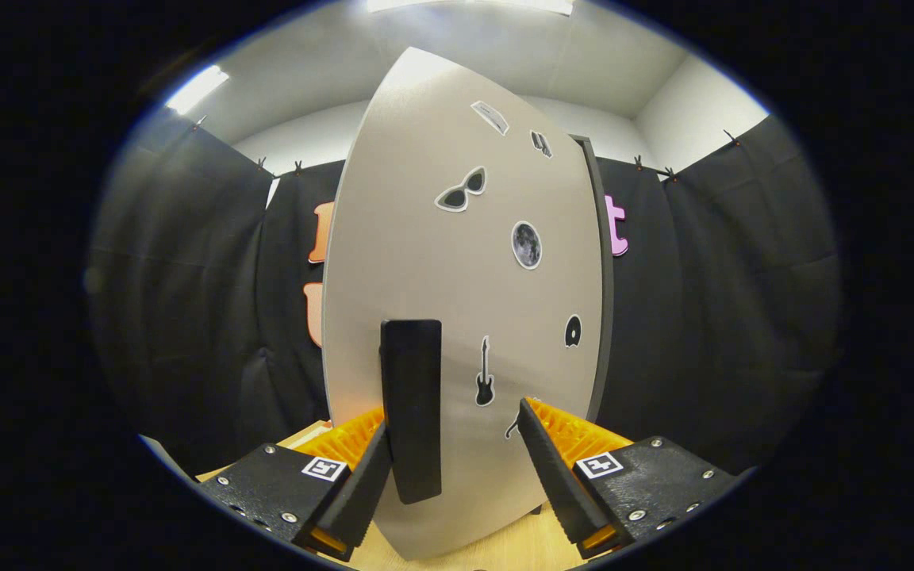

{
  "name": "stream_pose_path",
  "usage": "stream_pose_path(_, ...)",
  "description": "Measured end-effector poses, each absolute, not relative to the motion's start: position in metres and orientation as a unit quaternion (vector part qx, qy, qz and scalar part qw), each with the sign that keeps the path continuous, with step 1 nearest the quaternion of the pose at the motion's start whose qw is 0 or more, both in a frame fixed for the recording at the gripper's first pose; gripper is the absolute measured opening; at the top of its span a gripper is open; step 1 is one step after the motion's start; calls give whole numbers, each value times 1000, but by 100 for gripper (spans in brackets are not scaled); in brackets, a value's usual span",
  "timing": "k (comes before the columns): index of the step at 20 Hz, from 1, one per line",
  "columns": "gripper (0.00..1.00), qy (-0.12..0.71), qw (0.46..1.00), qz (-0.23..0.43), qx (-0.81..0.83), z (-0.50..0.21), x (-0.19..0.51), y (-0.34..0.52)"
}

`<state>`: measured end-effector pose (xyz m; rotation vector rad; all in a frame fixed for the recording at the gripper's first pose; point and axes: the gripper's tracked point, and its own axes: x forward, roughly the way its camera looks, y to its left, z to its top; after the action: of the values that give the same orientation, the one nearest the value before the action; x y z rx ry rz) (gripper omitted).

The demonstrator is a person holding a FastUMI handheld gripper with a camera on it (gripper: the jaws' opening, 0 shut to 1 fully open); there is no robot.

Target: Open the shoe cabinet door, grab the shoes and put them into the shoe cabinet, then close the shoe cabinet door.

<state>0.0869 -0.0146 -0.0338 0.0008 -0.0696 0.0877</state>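
The cabinet door fills the space just ahead of the hand-held gripper. It is a pale grey panel with small stickers and a dark upright handle near its lower part. A thin dark edge of the cabinet shows along the door's right side, so the door looks shut or only barely ajar; which of the two cannot be told. The cabinet stands on a light wooden tabletop, close to the edge nearest the camera.

Judged from this, the task is at its first step: the door is yet to be opened, and placing the shoes inside and closing the door all remain to be done.

The hand-held gripper points straight at the door, level, with its fingers spread wide. The handle sits between them but hard against the left finger, while the right finger stands well apart from it. The fingers straddle the handle without clamping it. To pull the door, they would likely need to close on the handle first.
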Motion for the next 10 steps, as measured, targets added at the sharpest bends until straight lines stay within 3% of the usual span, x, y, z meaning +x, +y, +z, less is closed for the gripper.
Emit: stream_pose_path(10,90,-41,999,-27,5,-30,112,15)
